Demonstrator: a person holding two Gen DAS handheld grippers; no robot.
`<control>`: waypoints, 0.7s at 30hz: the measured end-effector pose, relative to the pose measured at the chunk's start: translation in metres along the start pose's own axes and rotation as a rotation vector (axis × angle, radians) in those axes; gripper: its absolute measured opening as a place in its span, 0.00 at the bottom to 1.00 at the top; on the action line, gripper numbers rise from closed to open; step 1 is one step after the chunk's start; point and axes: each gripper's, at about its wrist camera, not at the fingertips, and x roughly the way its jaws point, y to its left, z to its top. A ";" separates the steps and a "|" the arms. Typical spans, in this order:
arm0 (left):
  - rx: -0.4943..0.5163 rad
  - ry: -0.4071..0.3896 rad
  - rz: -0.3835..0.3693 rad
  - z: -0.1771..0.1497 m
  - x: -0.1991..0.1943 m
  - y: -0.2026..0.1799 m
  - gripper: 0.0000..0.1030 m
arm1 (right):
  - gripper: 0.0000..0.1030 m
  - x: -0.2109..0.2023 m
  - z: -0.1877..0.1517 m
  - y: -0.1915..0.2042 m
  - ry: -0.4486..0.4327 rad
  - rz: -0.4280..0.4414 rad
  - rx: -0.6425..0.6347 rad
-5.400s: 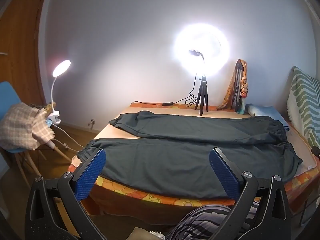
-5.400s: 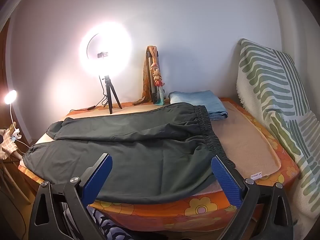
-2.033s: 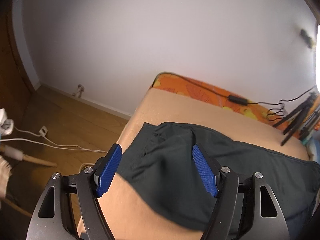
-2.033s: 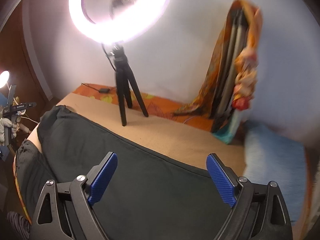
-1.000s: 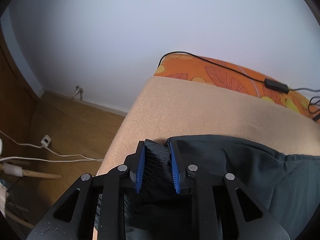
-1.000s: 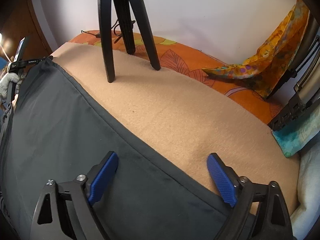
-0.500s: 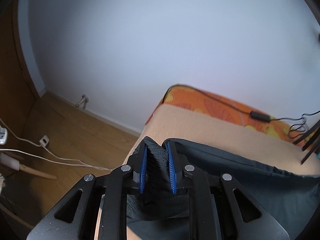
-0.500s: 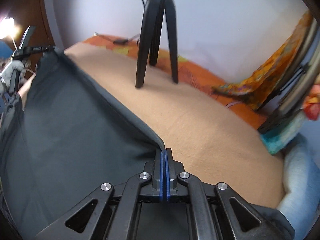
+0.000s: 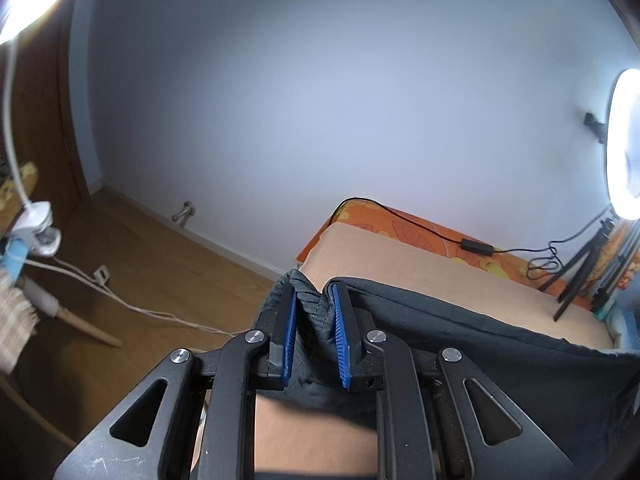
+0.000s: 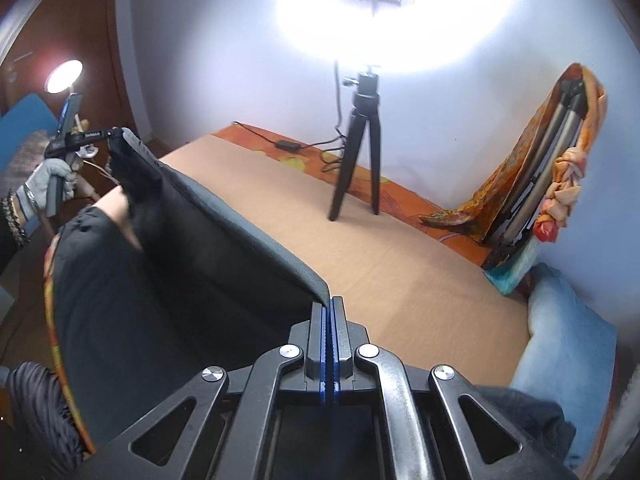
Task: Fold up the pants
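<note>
Holding the pants [image 10: 168,280] w/ both: left gripper [image 9: 314,334] clenched on the leg hem, right gripper [image 10: 329,344] pinching the edge, lower centre. Far leg raised off the bed [image 10: 400,264]; first fold barely begun, rest undone.

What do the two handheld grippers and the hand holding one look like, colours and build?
Both the left gripper and right gripper are matte black frames with triangular cut-outs and round silver screw heads. Their fingers carry ribbed blue pads. In the right wrist view, the person's left hand wears a grey knit glove with dark bracelets at the wrist. No cables show on either gripper.
</note>
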 end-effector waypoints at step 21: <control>-0.081 0.027 -0.052 -0.140 -0.088 0.050 0.11 | 0.00 -0.059 -0.113 0.101 0.114 0.078 -0.051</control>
